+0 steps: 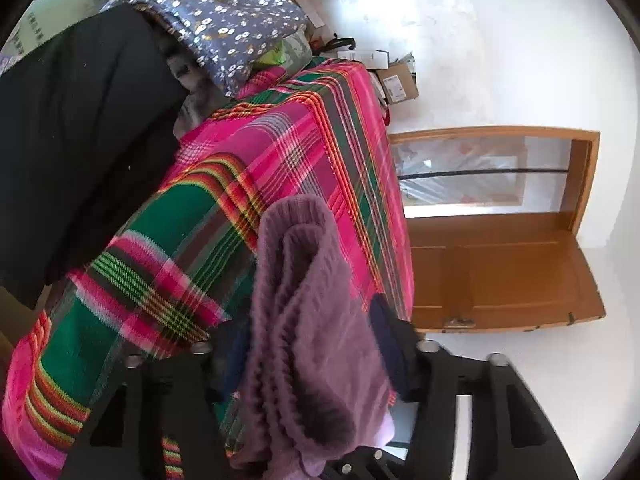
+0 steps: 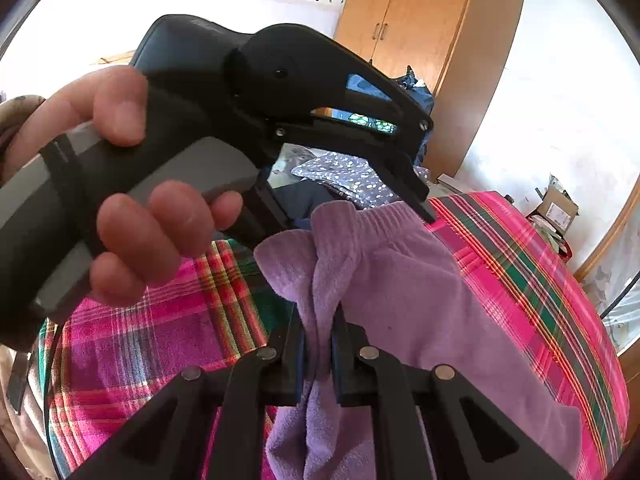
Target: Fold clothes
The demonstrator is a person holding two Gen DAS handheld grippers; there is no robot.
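Observation:
A purple knit garment (image 1: 304, 320) hangs bunched between the fingers of my left gripper (image 1: 312, 356), which is shut on it above a pink and green plaid bedspread (image 1: 240, 168). In the right wrist view the same purple garment (image 2: 400, 280) lies partly spread on the plaid bedspread (image 2: 540, 280). My right gripper (image 2: 318, 344) is shut on a pinched fold of it. The left gripper (image 2: 416, 196), held by a hand (image 2: 140, 232), grips the garment's ribbed edge at the far side.
A black garment (image 1: 80, 128) and a blue floral cloth (image 1: 224, 20) lie piled at the bed's far end. A wooden door (image 1: 500, 264) and a cardboard box (image 1: 400, 82) stand beside the bed. A wooden wardrobe (image 2: 420, 32) stands against the wall.

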